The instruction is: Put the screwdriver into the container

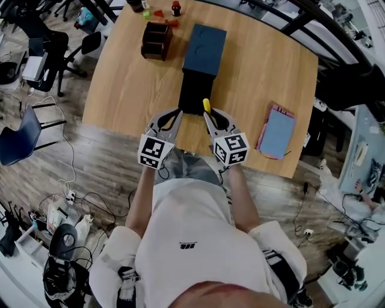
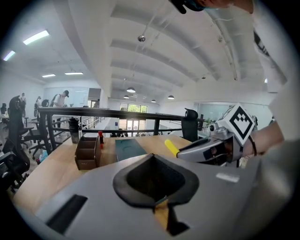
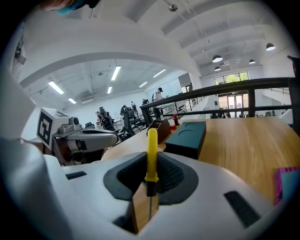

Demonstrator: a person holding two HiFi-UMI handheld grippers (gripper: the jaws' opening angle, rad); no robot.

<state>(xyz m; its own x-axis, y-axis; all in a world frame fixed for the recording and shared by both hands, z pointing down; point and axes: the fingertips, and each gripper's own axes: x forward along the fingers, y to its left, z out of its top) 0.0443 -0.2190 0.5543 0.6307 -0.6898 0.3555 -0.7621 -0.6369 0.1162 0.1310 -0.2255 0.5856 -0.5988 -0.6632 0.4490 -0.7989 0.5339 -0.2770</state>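
Observation:
A screwdriver with a yellow handle [image 1: 206, 105] stands between the jaws of my right gripper [image 1: 208, 115], which is shut on it. In the right gripper view the handle [image 3: 152, 152] points up and the thin shaft runs down between the pads. My left gripper [image 1: 178, 112] hangs close beside it at the table's near edge, shut with nothing in it. The dark brown container [image 1: 157, 40] stands at the far left of the table, well beyond both grippers. It also shows in the left gripper view as a container [image 2: 87, 152] left of centre.
A dark blue box [image 1: 204, 49] lies in the middle of the wooden table [image 1: 258, 72], just ahead of the grippers, with a black block [image 1: 194, 90] at its near end. A pink and blue notebook [image 1: 277, 132] lies at the right. Small red items [image 1: 175, 8] stand at the far edge.

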